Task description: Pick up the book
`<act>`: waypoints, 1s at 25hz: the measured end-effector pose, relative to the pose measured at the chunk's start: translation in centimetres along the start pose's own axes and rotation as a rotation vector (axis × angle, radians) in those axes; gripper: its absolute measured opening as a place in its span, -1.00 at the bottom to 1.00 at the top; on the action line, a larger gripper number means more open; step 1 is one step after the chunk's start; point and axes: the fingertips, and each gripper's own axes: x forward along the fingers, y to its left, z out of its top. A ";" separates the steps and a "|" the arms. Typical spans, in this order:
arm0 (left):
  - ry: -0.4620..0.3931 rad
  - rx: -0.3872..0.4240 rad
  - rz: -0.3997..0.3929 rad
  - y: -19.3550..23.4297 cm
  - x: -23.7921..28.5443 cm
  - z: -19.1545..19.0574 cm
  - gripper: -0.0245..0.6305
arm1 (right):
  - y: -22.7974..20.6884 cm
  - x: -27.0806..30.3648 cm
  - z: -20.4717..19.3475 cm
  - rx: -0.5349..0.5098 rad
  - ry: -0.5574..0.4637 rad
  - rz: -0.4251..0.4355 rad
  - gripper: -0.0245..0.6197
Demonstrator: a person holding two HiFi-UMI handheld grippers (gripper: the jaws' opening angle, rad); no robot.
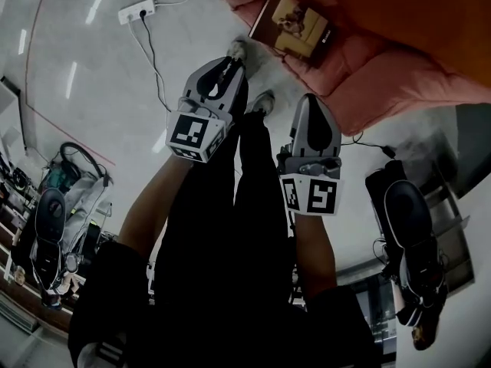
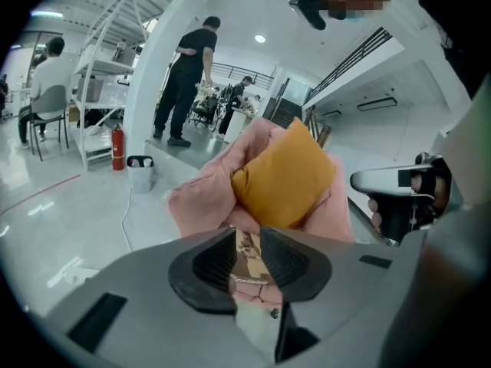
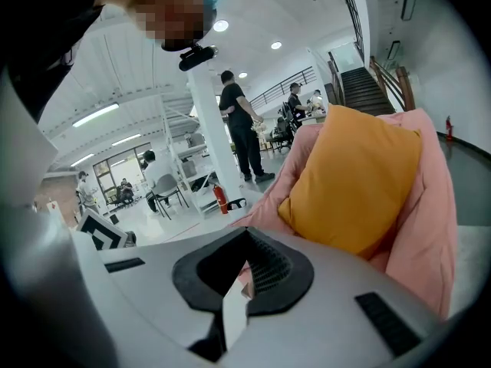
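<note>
Left tool (image 1: pixel 226 67) and right tool (image 1: pixel 311 106) are both empty, jaws barely cracked, so they might just shove the book (image 1: pixel 295 25) off its squishy cushion (image 1: pixel 368 75).

You can read no word here for sure. The book (image 2: pixel 248 257) carries one line of pale script low on its cover, too small to make out. The left cube (image 1: pixel 196 135) and the right cube (image 1: pixel 311 194) show only black-and-white square patterns.

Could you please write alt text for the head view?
Looking down, a person holds the left gripper and right gripper side by side, both pointing toward a book lying on a pink sofa. A white power strip lies on the floor.
</note>
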 end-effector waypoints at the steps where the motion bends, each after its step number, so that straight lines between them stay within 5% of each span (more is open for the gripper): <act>1: 0.015 -0.013 0.000 0.4 0.7 -0.6 -0.59 | -0.1 0.4 -0.4 0.003 0.004 0.000 -0.92; 8: 0.065 -0.069 -0.044 1.3 4.4 -4.3 -0.37 | -0.7 1.6 -4.2 0.028 0.067 -0.004 -0.92; 25: 0.157 -0.205 -0.072 5.1 11.9 -11.0 -0.19 | -1.2 6.2 -8.2 0.061 0.134 0.001 -0.92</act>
